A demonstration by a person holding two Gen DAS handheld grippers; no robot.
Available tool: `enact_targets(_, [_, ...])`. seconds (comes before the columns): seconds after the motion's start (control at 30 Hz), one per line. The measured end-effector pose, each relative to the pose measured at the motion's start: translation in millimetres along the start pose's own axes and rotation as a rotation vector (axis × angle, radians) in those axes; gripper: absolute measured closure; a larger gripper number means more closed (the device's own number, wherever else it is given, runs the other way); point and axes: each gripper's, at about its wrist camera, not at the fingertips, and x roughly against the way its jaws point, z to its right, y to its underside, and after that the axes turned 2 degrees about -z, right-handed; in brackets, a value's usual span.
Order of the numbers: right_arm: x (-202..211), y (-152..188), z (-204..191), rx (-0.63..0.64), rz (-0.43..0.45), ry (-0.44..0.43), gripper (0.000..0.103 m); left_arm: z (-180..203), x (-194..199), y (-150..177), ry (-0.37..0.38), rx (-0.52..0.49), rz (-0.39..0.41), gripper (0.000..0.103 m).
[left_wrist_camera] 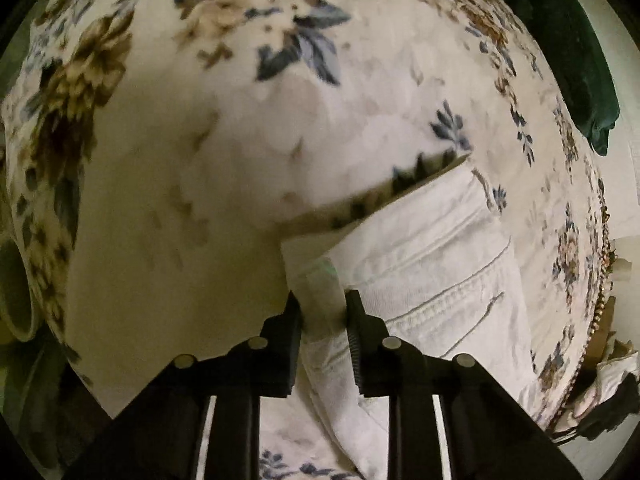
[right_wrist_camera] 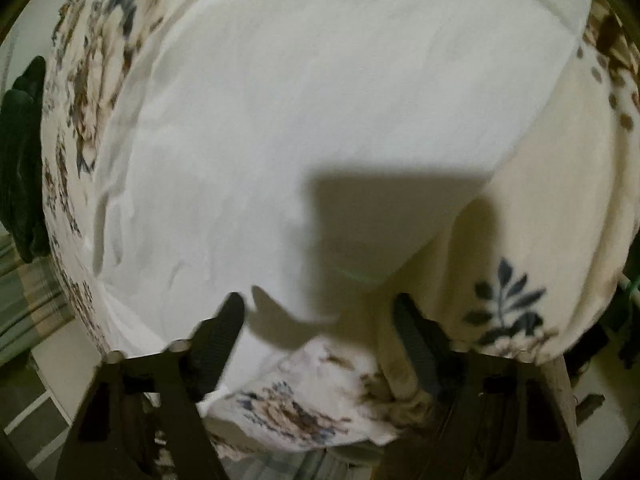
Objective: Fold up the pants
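Note:
White pants point(left_wrist_camera: 432, 264) lie on a floral cloth-covered table point(left_wrist_camera: 200, 140); a pocket and stitched seams show in the left wrist view. My left gripper point(left_wrist_camera: 322, 304) is shut on a corner of the pants near the waistband. In the right wrist view the pants point(right_wrist_camera: 320, 100) spread as a wide white sheet of fabric across the table. My right gripper point(right_wrist_camera: 320, 312) is open and empty, hovering just above the near edge of the pants, its shadow falling on the fabric.
A dark green garment point(left_wrist_camera: 560, 52) lies at the table's far right edge and also shows in the right wrist view point(right_wrist_camera: 22, 160) at the left. The floral cloth point(right_wrist_camera: 520, 240) hangs over the table edge. Tiled floor point(right_wrist_camera: 32, 320) lies below.

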Motion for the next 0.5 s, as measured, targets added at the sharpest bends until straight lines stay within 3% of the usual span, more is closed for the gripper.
enact_targets(0.03, [0.2, -0.5, 0.1, -0.002, 0.016, 0.015, 0.082, 2.5, 0.5, -1.8, -0.009, -0.018, 0.008, 0.085])
enact_targets(0.1, [2.5, -2.7, 1.1, -0.011, 0.046, 0.038, 0.094, 6.2, -1.4, -6.0, -0.028, -0.045, 0.009, 0.085])
enact_targets(0.2, [7.4, -12.3, 6.1, -0.001, 0.090, 0.075, 0.098, 13.5, -6.3, -8.4, -0.061, -0.080, 0.007, 0.085])
enact_targets(0.3, [5.2, -22.5, 13.5, 0.005, 0.018, 0.015, 0.096, 24.2, 3.5, -0.1, -0.110, -0.144, -0.010, 0.078])
enact_targets(0.37, [13.6, -26.0, 17.4, 0.028, -0.007, -0.015, 0.088, 43.5, 14.1, 14.7, -0.177, -0.239, -0.003, 0.070])
enact_targets(0.4, [22.4, -27.4, 22.5, 0.030, 0.004, -0.032, 0.066, 57.5, 20.0, 28.9, -0.209, -0.315, 0.005, 0.067])
enact_targets(0.43, [31.9, -29.7, 29.1, 0.025, 0.022, -0.050, 0.035, 68.5, 23.3, 41.2, -0.231, -0.369, 0.011, 0.058])
enact_targets(0.47, [42.8, -34.0, 36.3, 0.011, 0.045, -0.072, 0.024, 81.8, 24.8, 56.1, -0.259, -0.427, 0.013, 0.051])
enact_targets(0.5, [53.6, -37.5, 46.9, -0.008, 0.075, -0.101, 0.020, 98.6, 25.0, 75.3, -0.275, -0.488, 0.006, 0.036])
